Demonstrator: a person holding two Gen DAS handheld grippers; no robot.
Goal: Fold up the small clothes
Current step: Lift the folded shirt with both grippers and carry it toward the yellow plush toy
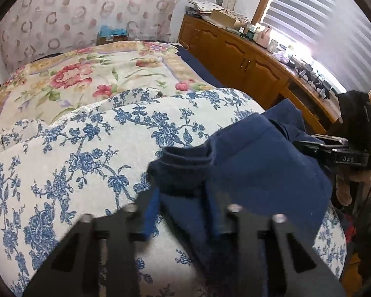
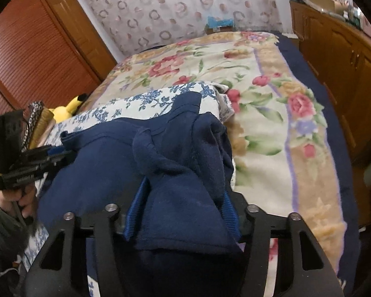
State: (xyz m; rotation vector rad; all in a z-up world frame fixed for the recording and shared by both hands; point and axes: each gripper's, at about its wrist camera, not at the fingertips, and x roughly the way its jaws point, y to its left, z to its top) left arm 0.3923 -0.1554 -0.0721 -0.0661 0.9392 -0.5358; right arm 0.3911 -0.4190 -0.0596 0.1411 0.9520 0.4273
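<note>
A small navy blue garment [image 1: 254,163] lies bunched on a white cloth with blue flowers [image 1: 91,148] spread over the bed. My left gripper [image 1: 183,198] holds the garment's ribbed edge between its fingers. The right gripper [image 1: 334,153] shows at the right of the left wrist view, at the garment's far side. In the right wrist view the garment [image 2: 175,173] is draped over my right gripper [image 2: 183,212], gripped at its ribbed blue edge and lifted. The left gripper [image 2: 37,158] shows at the left there, at the garment's other end.
A floral blanket [image 2: 272,113] covers the bed. A wooden cabinet [image 1: 235,54] with clutter runs along the right under a window blind. A wooden wardrobe [image 2: 32,49] stands at the left. A yellow plush toy [image 2: 66,110] lies by the bed's left edge.
</note>
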